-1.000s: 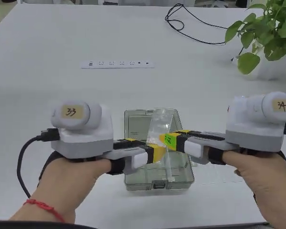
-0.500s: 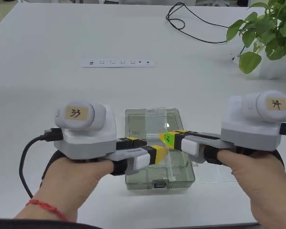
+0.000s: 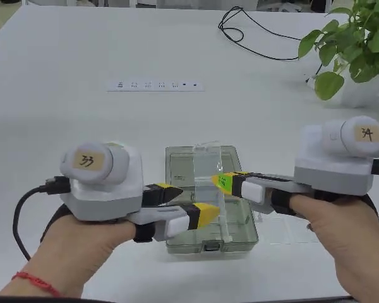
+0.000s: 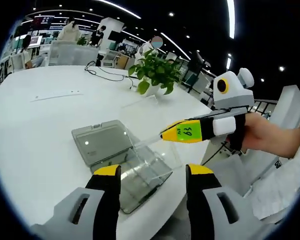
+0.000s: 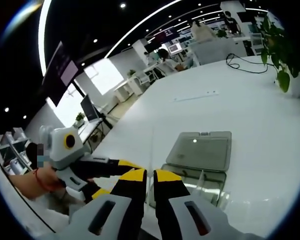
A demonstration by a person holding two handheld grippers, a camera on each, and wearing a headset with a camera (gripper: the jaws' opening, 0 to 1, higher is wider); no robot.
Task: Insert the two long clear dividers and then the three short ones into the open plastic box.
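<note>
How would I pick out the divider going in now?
On the white table, find the open plastic box at its near edge. Above it stands a clear divider, colourless against the greyish box, pinched by the yellow-tipped right gripper.

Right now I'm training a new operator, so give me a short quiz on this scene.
1. True or false: the left gripper has its jaws shut.
2. What does the right gripper grip? A a thin clear plastic divider; B a red mug; C a metal spoon.
3. Fill in: the lid of the clear grey plastic box is ___ (open or shut).
Key: 1 false; 2 A; 3 open.
</note>
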